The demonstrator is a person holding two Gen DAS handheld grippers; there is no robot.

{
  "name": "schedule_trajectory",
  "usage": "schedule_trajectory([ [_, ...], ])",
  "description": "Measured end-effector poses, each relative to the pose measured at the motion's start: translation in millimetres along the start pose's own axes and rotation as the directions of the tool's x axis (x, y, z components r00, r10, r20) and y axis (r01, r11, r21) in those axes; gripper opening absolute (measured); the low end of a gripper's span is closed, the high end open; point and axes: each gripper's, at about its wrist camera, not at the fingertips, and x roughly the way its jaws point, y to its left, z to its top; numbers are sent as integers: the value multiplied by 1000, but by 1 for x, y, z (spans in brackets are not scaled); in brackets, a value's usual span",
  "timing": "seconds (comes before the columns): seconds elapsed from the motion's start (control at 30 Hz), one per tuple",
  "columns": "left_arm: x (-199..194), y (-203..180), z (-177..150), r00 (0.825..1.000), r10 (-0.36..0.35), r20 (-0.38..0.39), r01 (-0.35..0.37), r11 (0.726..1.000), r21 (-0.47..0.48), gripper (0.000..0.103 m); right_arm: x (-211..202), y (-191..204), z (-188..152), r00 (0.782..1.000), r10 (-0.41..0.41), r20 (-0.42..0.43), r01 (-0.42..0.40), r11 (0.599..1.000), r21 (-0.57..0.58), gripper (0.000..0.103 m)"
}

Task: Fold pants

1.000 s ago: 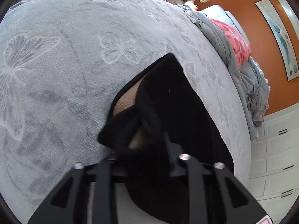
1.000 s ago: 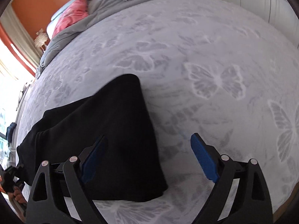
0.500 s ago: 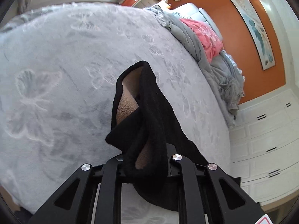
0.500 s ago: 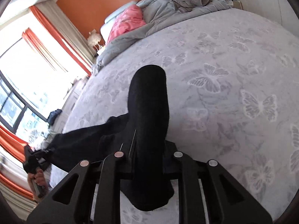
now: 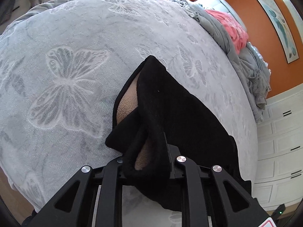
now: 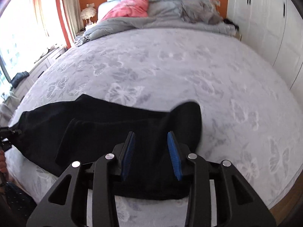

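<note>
Black fleece pants [image 5: 170,109] with a tan lining [image 5: 126,104] lie on the grey butterfly blanket [image 5: 66,75]. My left gripper [image 5: 146,157] is shut on a bunched edge of the pants, which stands slightly raised off the bed. In the right wrist view the pants [image 6: 94,117] stretch leftward, with one end folded over on top. My right gripper [image 6: 151,135] hangs just above that folded end. Its jaws are opening and the blue pads [image 6: 130,151] stand apart from the cloth. The left gripper [image 6: 6,132] shows at the far left edge.
A heap of grey duvet [image 6: 170,13] and a pink pillow [image 6: 130,9] lies at the head of the bed. White wardrobe doors [image 6: 265,28] run along the right side. A bright window with orange curtains [image 6: 62,19] is at the left. Wooden floor [image 6: 287,204] shows past the bed's near corner.
My right gripper closed on one end of the pants, carried it up and over onto the rest, and its jaws have now parted. My left gripper kept its hold and shifted sideways.
</note>
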Motion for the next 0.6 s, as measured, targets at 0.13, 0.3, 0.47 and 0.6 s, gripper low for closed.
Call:
schedule_trajectory([
  [0.13,-1,-6,0,1000,3,15,-3,1000,14,15,-23,21,14,980,-138,147,137,990,18,51],
  [0.3,-1,-8,0,1000,19,22,-20,999,33,15,27,69,3,932,350,-94,-345,936,64,9],
  [0.47,-3,-21,-4,997,54,63,-59,995,79,15,96,127,-18,902,382,-204,-376,924,68,6],
  [0.6,-3,-23,-4,995,70,75,-77,992,96,15,117,141,-12,895,376,-241,-369,926,74,5],
])
